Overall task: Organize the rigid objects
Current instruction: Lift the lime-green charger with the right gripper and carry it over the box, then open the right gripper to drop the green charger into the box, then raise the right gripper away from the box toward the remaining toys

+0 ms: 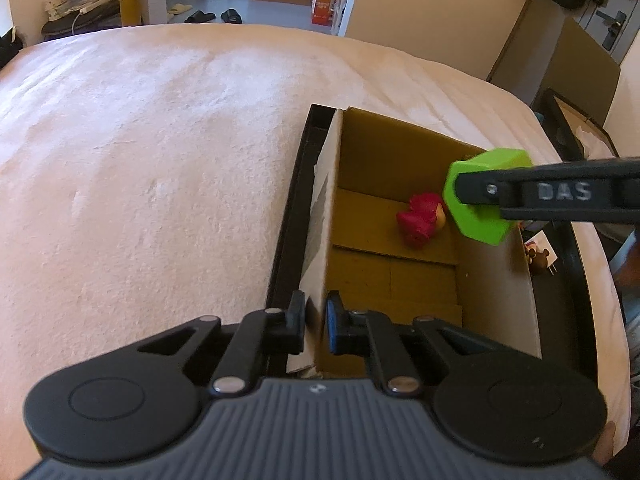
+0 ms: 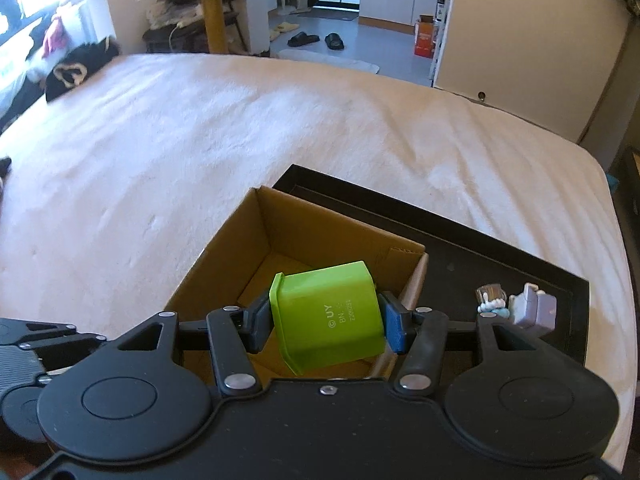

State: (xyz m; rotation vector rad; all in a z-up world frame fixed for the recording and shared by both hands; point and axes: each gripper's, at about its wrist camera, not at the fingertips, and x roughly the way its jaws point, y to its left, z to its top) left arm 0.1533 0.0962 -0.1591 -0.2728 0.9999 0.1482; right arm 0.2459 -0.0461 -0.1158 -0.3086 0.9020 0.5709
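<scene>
Both grippers busy: left gripper (image 1: 316,322) clamps box wall (image 1: 326,216); right gripper (image 2: 326,322) holds green cup (image 2: 328,316).

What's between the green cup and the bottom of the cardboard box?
Nothing visible. The green cup, held by the right gripper, hangs over the open cardboard box; the red toy lies off to one side.

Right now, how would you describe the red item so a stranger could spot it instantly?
Find the open cardboard box standing in the black tray on the pale bedspread. On the box floor lies a small red figure with a yellowish patch, below the green cup held in the right gripper. It is the only loose thing visible in the box.
</scene>
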